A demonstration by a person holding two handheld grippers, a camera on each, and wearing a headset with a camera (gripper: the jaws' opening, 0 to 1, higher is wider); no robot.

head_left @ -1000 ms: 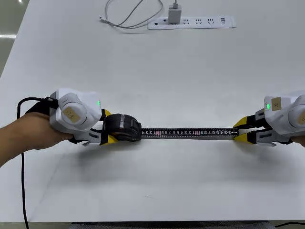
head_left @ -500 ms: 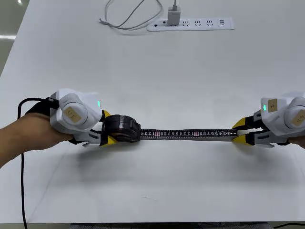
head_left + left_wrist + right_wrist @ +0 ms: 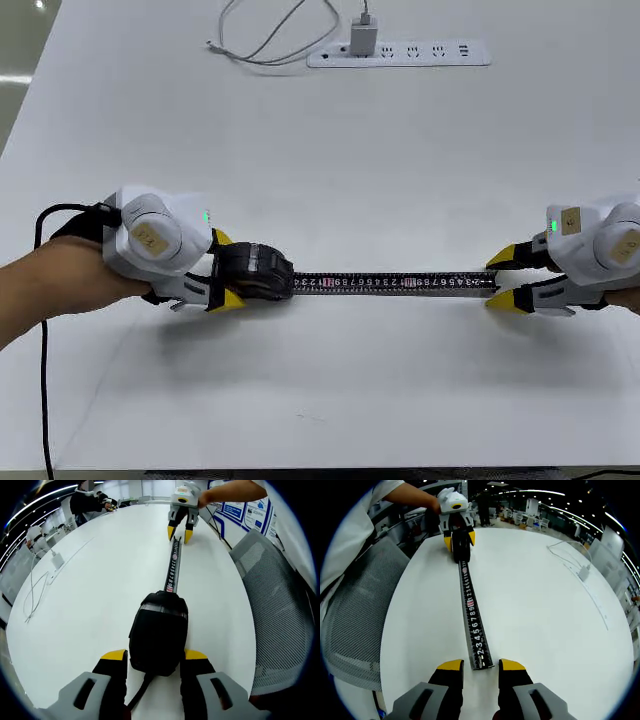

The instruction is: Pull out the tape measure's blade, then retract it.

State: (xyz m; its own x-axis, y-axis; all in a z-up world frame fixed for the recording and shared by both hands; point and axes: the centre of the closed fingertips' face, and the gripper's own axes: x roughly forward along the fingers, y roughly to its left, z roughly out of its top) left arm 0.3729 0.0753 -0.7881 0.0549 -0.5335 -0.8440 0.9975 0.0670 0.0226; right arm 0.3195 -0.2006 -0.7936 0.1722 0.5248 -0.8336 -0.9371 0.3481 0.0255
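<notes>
Tape measure (image 3: 258,270) anchored at 9 o'clock in clamped left gripper (image 3: 227,269) jaws; right gripper (image 3: 501,277) jaws parted, apparently freeing blade (image 3: 390,282) for retraction

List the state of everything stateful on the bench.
Tape measure: case clamped in left hand-held gripper, resting on table.
Blade: pulled out, lying flat on table.
Right hand-held gripper: open, jaws either side of blade tip, not pinching.
Charger: plugged into power strip.
</notes>
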